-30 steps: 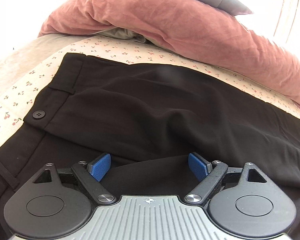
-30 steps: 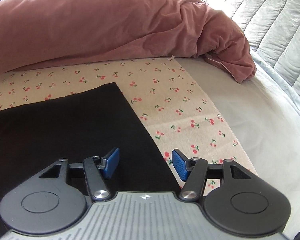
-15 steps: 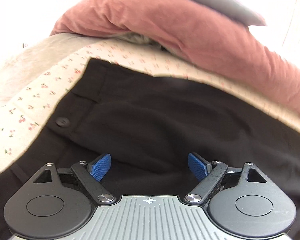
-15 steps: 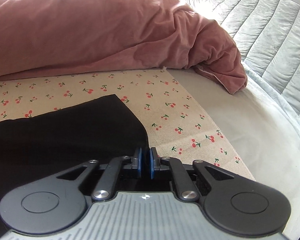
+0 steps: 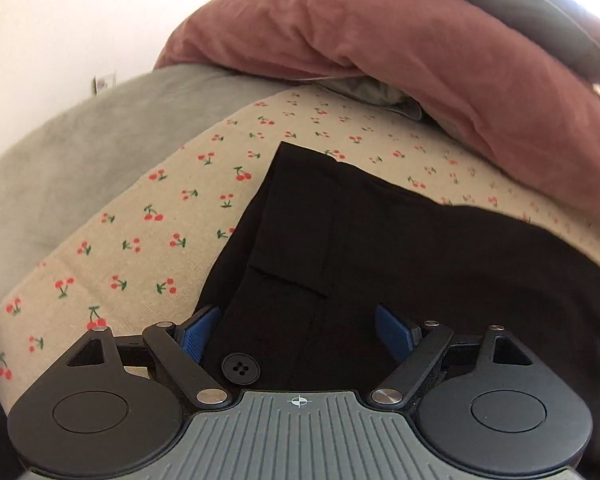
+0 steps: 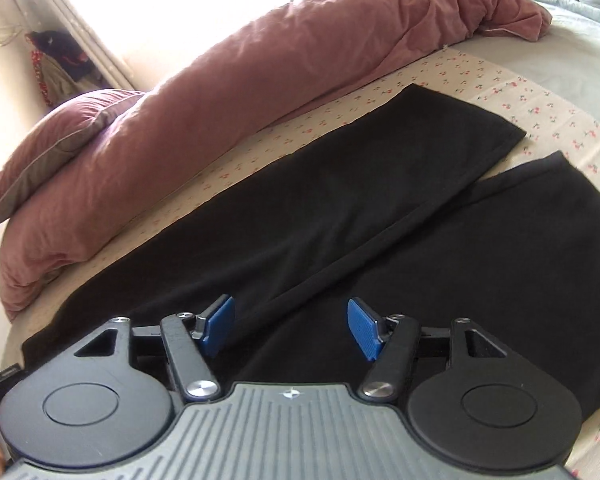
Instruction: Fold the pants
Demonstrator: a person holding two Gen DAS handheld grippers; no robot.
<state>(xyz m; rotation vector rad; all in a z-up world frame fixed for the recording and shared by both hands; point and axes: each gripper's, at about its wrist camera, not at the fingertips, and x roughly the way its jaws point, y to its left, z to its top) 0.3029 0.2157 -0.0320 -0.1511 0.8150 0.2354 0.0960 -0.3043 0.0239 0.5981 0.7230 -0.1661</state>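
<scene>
Black pants [image 6: 340,208] lie flat on the bed, thin, floppy, probably slippery, so I'd pinch the stiffer waistband by the button [image 5: 240,368]; left gripper [image 5: 298,330] fingers wide, closing, right gripper [image 6: 290,326] opening, both empty.

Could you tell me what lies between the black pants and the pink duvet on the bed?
A bare strip of the cherry-print cloth separates the black pants from the pink duvet; nothing else lies on it. The right wrist view shows it best.
</scene>
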